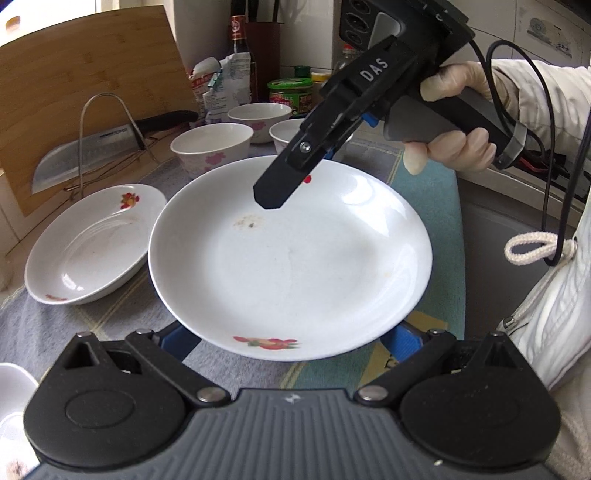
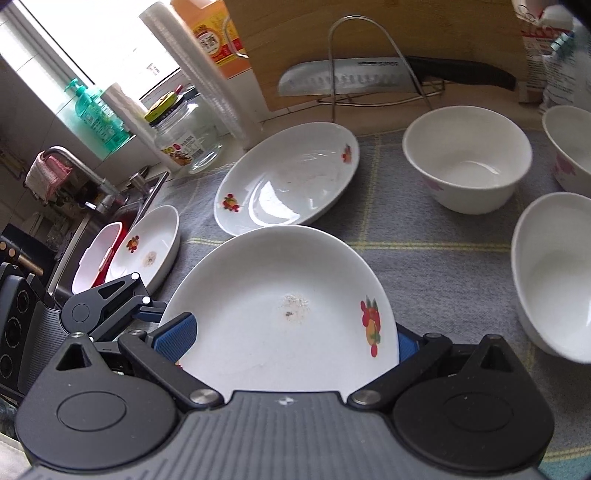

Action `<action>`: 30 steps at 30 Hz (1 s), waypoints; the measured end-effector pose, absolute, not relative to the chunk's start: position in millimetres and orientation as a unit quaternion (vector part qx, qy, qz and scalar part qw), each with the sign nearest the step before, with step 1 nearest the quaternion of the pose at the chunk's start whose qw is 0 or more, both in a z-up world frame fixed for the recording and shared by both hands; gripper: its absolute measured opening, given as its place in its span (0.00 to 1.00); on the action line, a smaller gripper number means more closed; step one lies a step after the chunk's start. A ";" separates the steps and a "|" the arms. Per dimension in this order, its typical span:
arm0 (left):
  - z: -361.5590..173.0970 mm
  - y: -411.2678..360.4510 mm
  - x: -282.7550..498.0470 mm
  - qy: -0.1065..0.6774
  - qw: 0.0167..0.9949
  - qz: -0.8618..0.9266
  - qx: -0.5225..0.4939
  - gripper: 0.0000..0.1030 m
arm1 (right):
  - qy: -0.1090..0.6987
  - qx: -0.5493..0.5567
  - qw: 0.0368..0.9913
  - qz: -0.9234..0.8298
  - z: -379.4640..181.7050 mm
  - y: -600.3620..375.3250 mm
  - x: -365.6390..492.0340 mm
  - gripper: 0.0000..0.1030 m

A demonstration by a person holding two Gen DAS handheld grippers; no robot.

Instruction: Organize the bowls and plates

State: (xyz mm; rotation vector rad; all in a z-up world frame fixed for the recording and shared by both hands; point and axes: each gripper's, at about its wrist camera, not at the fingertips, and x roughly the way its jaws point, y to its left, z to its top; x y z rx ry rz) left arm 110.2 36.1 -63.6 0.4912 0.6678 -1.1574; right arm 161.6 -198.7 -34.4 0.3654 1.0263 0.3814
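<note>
Far left: spare dish point(image 1: 92, 243) flat on the cloth point(image 1: 55, 332), likely the stacking spot. Centre: plate point(image 1: 291, 254) lifted clear, left gripper point(image 1: 290, 332) spread wide under its near rim as support. Right: right gripper point(image 2: 291, 338) clamping the far rim, 1 pad above, 1 below.

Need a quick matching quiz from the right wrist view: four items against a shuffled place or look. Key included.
Items:
1. knife
2. glass jar
3. bowl
4. nearest plate

Descriptions:
A. yellow lid
B. dark speck in its middle
C. on the wire rack, in front of the cutting board
D. pink flower print, standing on the grey cloth

Pairs: 1-C, 2-A, 3-D, 4-B
</note>
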 end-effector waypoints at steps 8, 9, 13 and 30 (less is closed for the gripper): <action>-57.2 67.5 106.6 0.310 0.775 -0.506 0.215 0.97 | 0.484 0.155 0.836 0.207 -28.1 -166.5 172.6 1.00; -56.7 70.3 107.5 0.310 0.777 -0.504 0.214 0.97 | 0.484 0.153 0.835 0.210 -27.5 -161.5 174.6 1.00; -55.4 86.7 105.5 0.312 0.785 -0.493 0.210 0.97 | 0.486 0.144 0.833 0.221 -26.0 -144.6 181.0 1.00; -49.8 142.3 108.0 0.320 0.805 -0.462 0.194 0.97 | 0.492 0.117 0.824 0.256 -23.6 -84.6 208.9 1.00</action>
